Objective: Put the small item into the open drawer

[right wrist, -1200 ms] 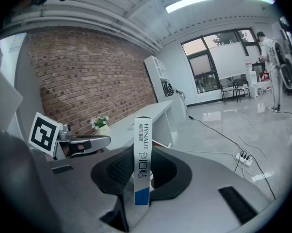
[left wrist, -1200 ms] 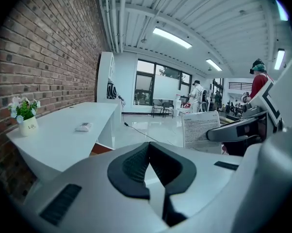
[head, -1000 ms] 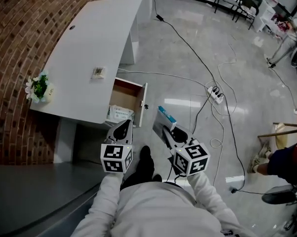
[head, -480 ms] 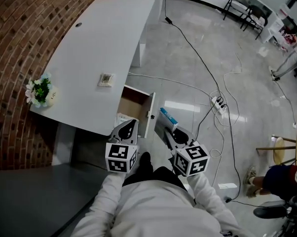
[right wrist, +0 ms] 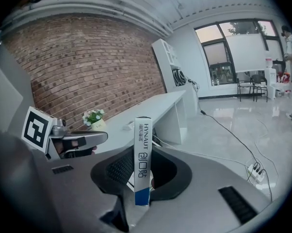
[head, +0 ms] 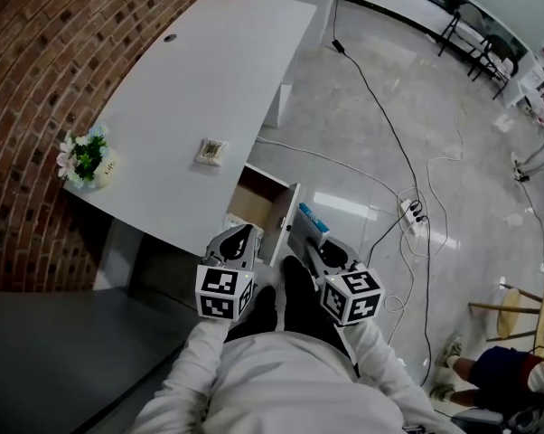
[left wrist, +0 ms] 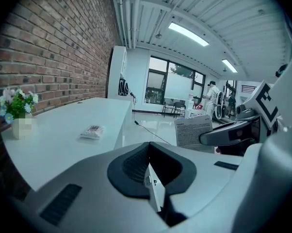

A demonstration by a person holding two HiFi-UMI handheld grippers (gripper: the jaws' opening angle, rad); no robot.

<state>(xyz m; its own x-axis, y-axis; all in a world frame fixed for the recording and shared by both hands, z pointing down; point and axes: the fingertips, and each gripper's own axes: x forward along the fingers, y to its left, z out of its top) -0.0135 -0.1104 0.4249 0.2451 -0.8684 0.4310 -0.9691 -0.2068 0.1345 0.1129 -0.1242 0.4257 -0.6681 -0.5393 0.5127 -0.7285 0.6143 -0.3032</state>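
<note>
In the head view the white desk (head: 209,80) has its drawer (head: 258,197) pulled open just ahead of both grippers. My right gripper (head: 308,240) is shut on a slim white box with a blue end (head: 311,218), to the right of the drawer front. In the right gripper view the box (right wrist: 142,140) stands upright between the jaws of that gripper (right wrist: 142,174). My left gripper (head: 239,234) hovers at the drawer's near edge, shut and empty. In its own view the left gripper (left wrist: 148,154) has its fingers together; the box (left wrist: 193,130) shows to the right.
A small packet (head: 211,151) and a flower pot (head: 89,159) sit on the desk. A brick wall (head: 64,43) runs along the left. A power strip (head: 410,215) and cables lie on the shiny floor to the right, with a stool (head: 516,310) further off.
Both grippers have moved forward toward the desk, so the open drawer now lies right in front of them. The right gripper still holds the box.
</note>
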